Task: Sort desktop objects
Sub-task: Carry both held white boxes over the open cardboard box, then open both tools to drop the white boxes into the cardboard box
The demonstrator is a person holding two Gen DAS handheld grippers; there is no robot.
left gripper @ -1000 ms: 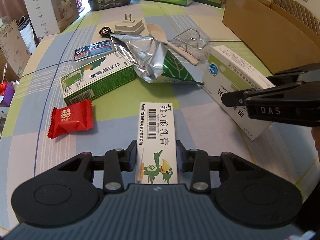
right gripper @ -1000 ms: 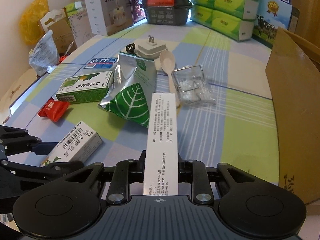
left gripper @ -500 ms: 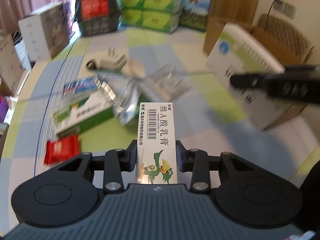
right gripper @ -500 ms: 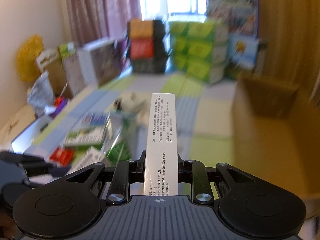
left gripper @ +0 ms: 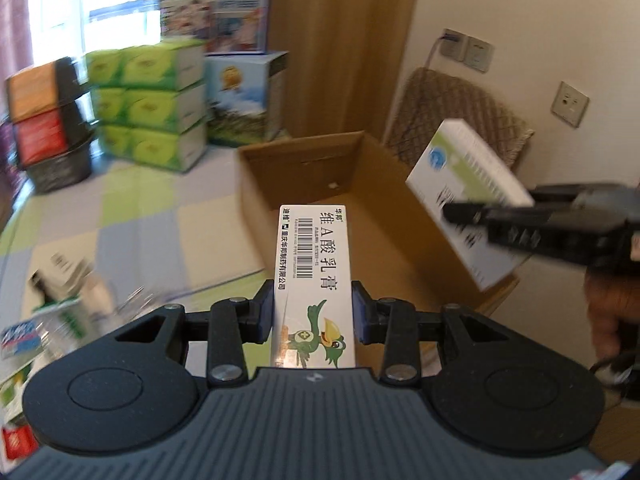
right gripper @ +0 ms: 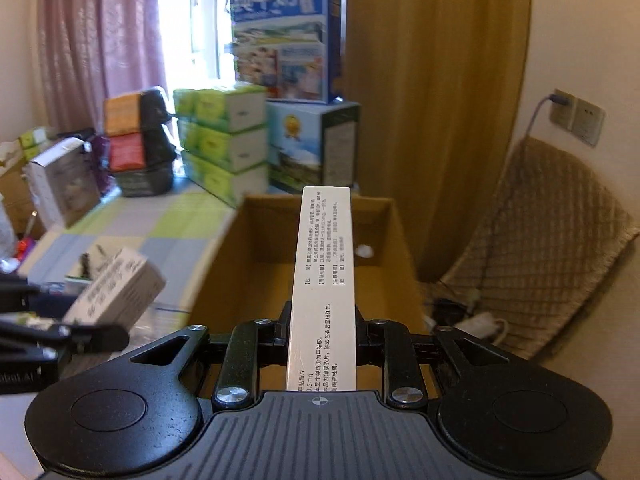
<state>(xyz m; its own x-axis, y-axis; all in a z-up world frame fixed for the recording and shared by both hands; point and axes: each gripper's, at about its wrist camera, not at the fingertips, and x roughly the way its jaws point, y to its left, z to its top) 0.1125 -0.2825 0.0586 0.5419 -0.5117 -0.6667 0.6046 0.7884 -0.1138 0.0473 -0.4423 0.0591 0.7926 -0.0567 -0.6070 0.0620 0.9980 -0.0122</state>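
the left hand-held gripper is clamping an ointment box (bird cartoon on it) above the near cardboard box; the right hand-held gripper is pinching a white tablet box over it, further right.

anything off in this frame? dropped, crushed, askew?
Nothing stands out. The left hand-held gripper grips the ointment box squarely; the right hand-held gripper grips the white box straight. Both are held above the open carton, which looks intact.
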